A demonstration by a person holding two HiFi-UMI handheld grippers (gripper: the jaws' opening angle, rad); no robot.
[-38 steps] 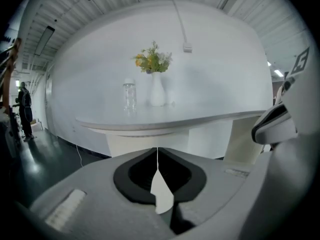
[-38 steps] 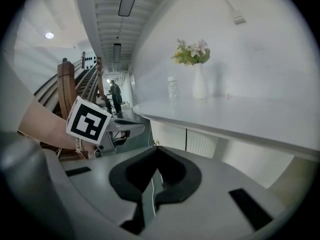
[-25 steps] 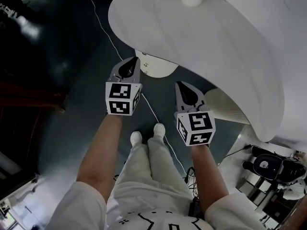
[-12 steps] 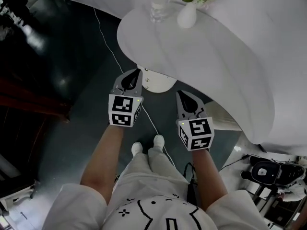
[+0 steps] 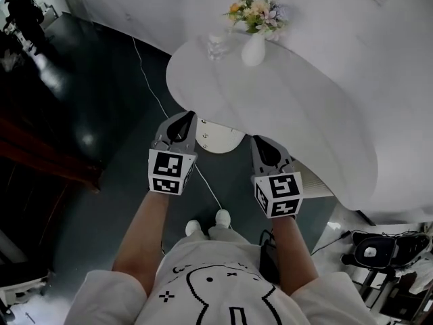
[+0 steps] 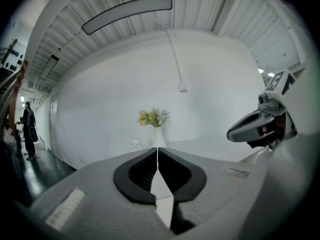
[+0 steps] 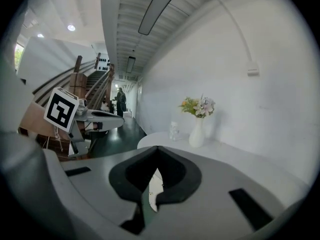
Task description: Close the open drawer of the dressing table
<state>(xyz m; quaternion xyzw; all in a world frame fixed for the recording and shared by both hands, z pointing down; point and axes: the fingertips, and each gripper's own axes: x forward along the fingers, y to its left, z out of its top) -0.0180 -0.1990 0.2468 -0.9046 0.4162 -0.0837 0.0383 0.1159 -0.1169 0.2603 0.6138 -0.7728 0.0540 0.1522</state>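
The white dressing table [image 5: 304,107] curves across the head view. From under its near edge a rounded white drawer [image 5: 218,135] juts out, with small knobs on its face. My left gripper [image 5: 185,117] is shut and empty, its tips just left of the drawer. My right gripper [image 5: 260,141] is also shut and empty, just right of the drawer and below the table edge. In the left gripper view the jaws [image 6: 158,150] meet on a thin line. The right gripper [image 7: 158,149] has the drawer [image 7: 154,185] showing through the gap beneath its tips.
A white vase of flowers [image 5: 254,46] and a small glass [image 5: 215,46] stand on the table's far end. A ribbed white piece [image 5: 318,180] sits under the table at right. A white cable [image 5: 145,42] crosses the dark floor. Equipment [image 5: 379,249] lies at lower right.
The table has slid further away in the head view, and the vase and flowers have come fully into sight. Both grippers stay shut, side by side below the table edge.
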